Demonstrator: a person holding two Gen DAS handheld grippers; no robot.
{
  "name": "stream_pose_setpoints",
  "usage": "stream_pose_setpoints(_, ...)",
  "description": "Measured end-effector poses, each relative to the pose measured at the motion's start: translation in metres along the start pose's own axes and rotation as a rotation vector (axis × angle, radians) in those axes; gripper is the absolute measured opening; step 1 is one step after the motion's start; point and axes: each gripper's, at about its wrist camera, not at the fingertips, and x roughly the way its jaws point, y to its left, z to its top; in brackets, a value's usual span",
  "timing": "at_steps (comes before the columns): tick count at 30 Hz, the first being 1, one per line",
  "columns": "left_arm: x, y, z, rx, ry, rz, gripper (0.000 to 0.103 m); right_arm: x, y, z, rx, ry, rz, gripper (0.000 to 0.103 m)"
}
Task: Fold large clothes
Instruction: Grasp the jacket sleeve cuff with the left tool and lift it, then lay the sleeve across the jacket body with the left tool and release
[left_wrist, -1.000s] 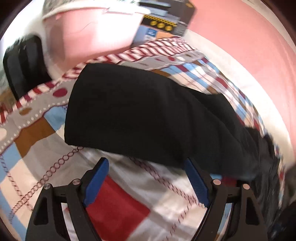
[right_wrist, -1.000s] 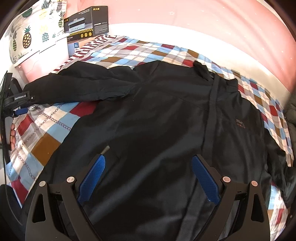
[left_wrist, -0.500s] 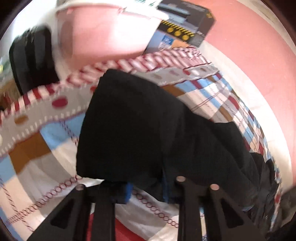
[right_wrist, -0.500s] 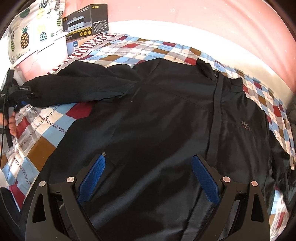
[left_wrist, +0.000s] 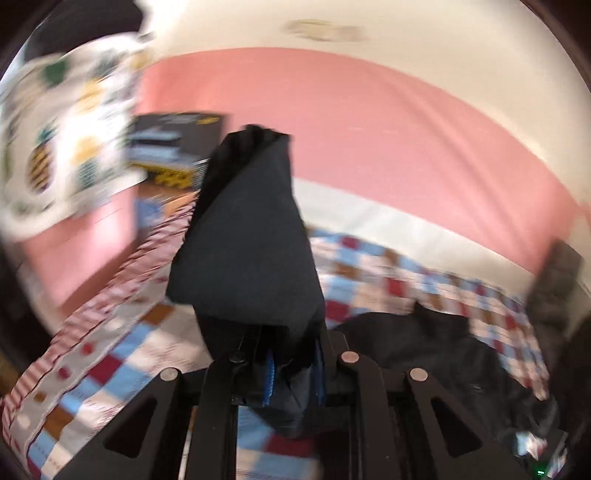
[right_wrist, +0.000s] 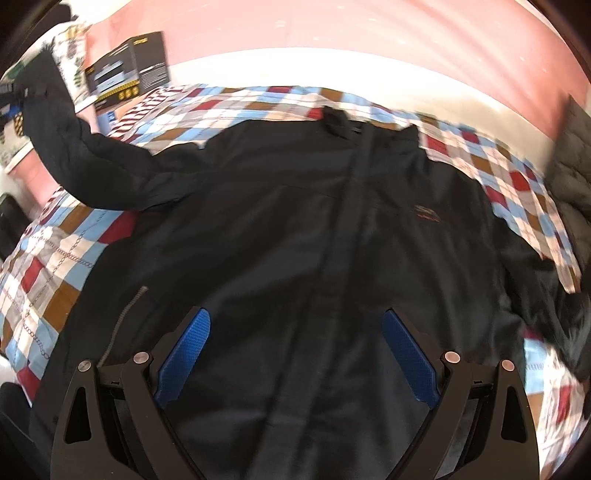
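Note:
A large black jacket lies face up on a checked bedspread, zipper up the middle. My left gripper is shut on the end of its left sleeve, which stands up in front of the camera. In the right wrist view that sleeve rises off the bed to the far left, where the left gripper holds it. My right gripper is open and empty, hovering over the jacket's lower front. The jacket's body also shows in the left wrist view.
A black printed box and a pineapple-print cloth sit at the bed's far left corner. A pink wall runs behind the bed. A dark quilted garment lies at the right edge.
My left gripper closed on the sleeve end and lifted it off the bed; the view swung up toward the wall. My right gripper stayed open over the jacket, drifting slightly.

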Motion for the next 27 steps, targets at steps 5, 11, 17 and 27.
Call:
stream_pose_setpoints(5, 0.018, -0.088, -0.004, 0.116, 0.047, -0.149, 0.017, -0.011, -0.038, -0.011, 0.078, -0.005, -0.016, 0.095)
stream_pose_setpoints(11, 0.061, -0.169, -0.053, 0.189, 0.176, -0.285, 0.017, -0.012, -0.083, -0.028, 0.175, 0.011, -0.034, 0.094)
stream_pose_setpoints(17, 0.116, -0.223, -0.134, 0.267, 0.356, -0.326, 0.017, -0.004, -0.116, -0.046, 0.256, 0.043, -0.045, 0.094)
stream_pose_setpoints(27, 0.117, -0.231, -0.182, 0.221, 0.563, -0.494, 0.064, 0.002, -0.146, -0.058, 0.342, 0.051, -0.039, 0.094)
